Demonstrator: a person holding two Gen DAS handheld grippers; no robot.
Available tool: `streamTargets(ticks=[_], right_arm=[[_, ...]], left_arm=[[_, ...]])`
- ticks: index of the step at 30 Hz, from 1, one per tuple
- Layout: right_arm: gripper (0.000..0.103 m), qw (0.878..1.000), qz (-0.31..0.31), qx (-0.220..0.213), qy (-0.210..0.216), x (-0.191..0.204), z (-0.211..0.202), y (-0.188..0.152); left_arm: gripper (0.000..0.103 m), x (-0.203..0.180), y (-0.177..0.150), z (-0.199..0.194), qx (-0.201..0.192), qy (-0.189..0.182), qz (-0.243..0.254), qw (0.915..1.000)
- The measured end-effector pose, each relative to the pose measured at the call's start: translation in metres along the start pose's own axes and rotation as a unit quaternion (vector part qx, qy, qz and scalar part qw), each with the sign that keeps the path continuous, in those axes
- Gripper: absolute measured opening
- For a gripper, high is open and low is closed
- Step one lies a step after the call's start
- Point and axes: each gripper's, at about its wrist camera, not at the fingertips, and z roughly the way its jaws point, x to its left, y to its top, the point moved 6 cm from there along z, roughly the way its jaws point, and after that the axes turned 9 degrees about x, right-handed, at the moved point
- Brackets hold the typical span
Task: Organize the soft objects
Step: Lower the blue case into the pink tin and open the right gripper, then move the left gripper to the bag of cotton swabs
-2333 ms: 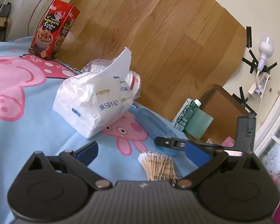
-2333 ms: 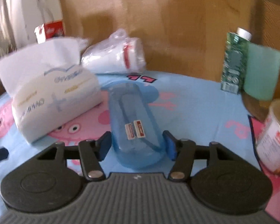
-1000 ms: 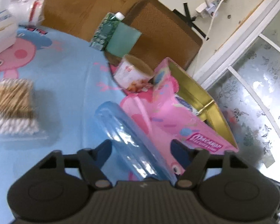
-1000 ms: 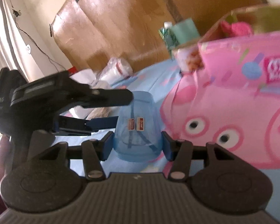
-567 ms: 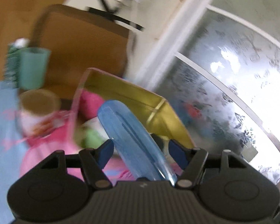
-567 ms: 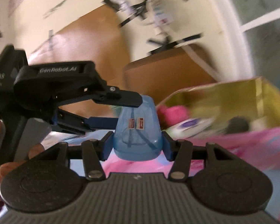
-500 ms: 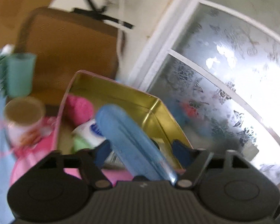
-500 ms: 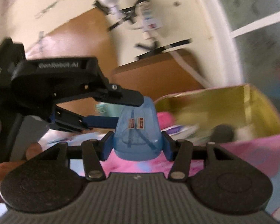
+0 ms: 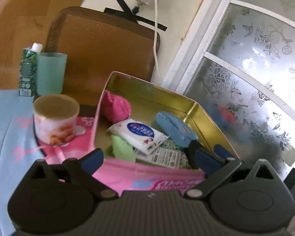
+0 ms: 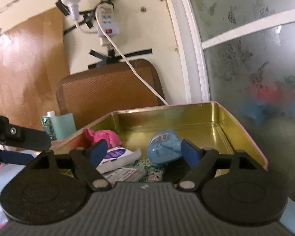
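Tablecloth (image 9: 2,118) | blue pouch (image 9: 174,127) now dropped in tin (image 9: 204,108) | both hand-held grippers opening, empty

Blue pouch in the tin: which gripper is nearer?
Right. The right gripper has the blue pouch between its opening jaws, untouched. The left gripper, jaws also opening, sits back at the tin front wall.

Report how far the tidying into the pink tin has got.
Done: the blue pouch lies in the pink tin with the wipes pack and pink cloth. In hand: nothing; left gripper and right gripper are opening, empty. Anything left lies out of view.
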Motion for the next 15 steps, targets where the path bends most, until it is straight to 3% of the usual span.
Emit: streamTargets(ticks=[7, 11, 15], right_arm=[[0.069, 0.999, 0.014, -0.030, 0.021, 0.017, -0.036, -0.012], [0.067, 0.998, 0.006, -0.020, 0.051, 0.041, -0.040, -0.023], [0.067, 0.995, -0.025, -0.009, 0.092, 0.078, -0.045, -0.028]], left_arm=[[0.102, 0.005, -0.033, -0.029, -0.011, 0.016, 0.038, 0.9991], [0.103, 0.017, -0.056, -0.054, -0.023, 0.051, 0.069, 0.9961], [0.103, 0.042, -0.076, -0.081, -0.029, 0.072, 0.060, 0.9952]])
